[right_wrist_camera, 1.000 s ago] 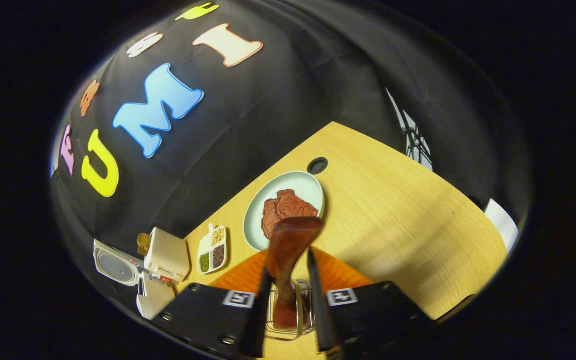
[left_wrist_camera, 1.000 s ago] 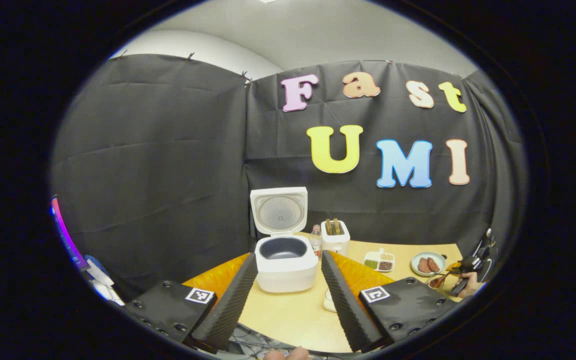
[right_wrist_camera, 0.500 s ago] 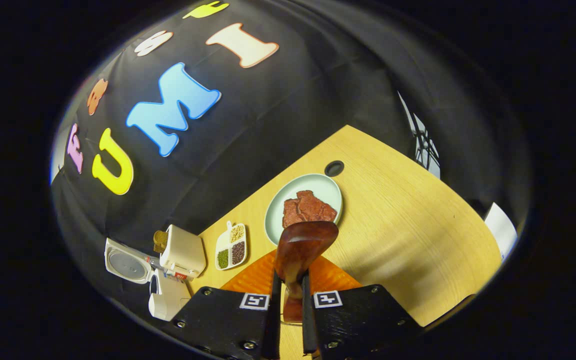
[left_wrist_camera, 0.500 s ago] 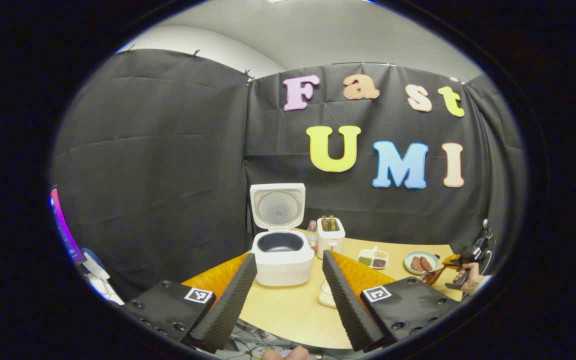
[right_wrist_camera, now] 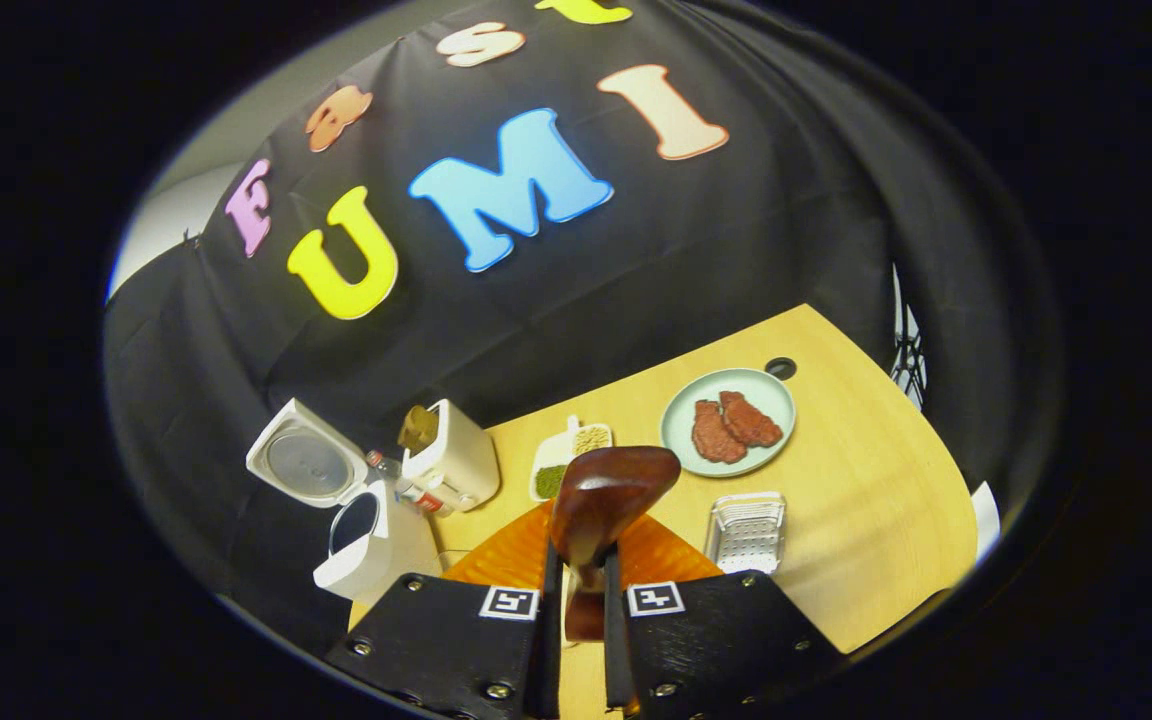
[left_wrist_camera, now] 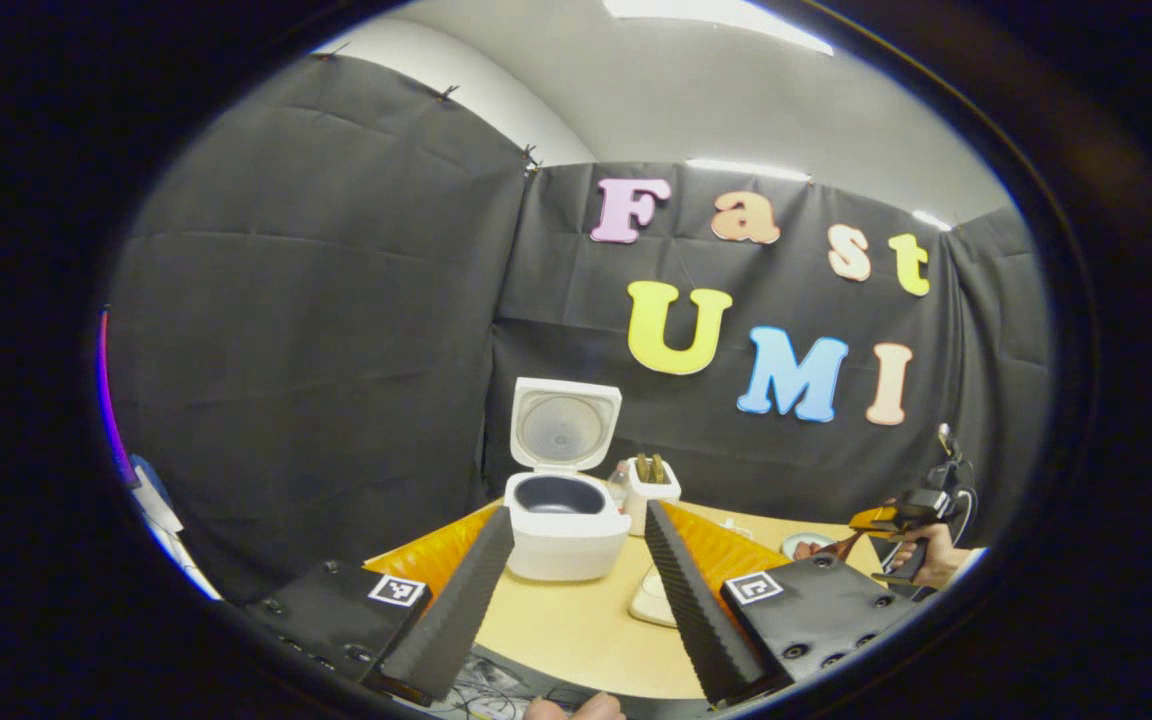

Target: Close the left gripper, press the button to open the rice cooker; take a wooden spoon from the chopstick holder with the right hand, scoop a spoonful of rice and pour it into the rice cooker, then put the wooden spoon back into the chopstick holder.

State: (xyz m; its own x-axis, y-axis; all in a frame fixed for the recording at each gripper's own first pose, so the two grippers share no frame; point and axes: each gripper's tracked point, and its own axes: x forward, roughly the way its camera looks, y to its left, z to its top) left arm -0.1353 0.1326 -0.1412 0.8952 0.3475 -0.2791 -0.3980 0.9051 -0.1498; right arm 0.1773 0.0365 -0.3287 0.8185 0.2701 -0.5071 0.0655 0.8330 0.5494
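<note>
The white rice cooker (left_wrist_camera: 564, 522) stands on the table with its lid (left_wrist_camera: 564, 425) raised and the dark pot showing. My left gripper (left_wrist_camera: 576, 600) is open and back from the cooker, nothing between its fingers. My right gripper (right_wrist_camera: 576, 620) is shut on the handle of the dark wooden spoon (right_wrist_camera: 608, 492), whose bowl points forward above the table. The metal mesh chopstick holder (right_wrist_camera: 746, 530) stands just right of the spoon, apart from it. In the right gripper view the rice cooker (right_wrist_camera: 376, 545) is at lower left. Far right in the left gripper view, a hand (left_wrist_camera: 928, 565) holds the right gripper (left_wrist_camera: 891, 520).
A white toaster (right_wrist_camera: 451, 462) and a small bottle (right_wrist_camera: 404, 488) stand beside the cooker. A divided dish of beans (right_wrist_camera: 568, 455) and a green plate of meat (right_wrist_camera: 728, 420) lie behind the spoon. A white dish (left_wrist_camera: 651, 600) sits by my left gripper's right finger. The wooden table (right_wrist_camera: 866, 520) ends at the right.
The right gripper shut on the spoon's handle, lifted it out of the mesh holder and turned left toward the cooker. The left gripper drew back and tilted upward, staying open.
</note>
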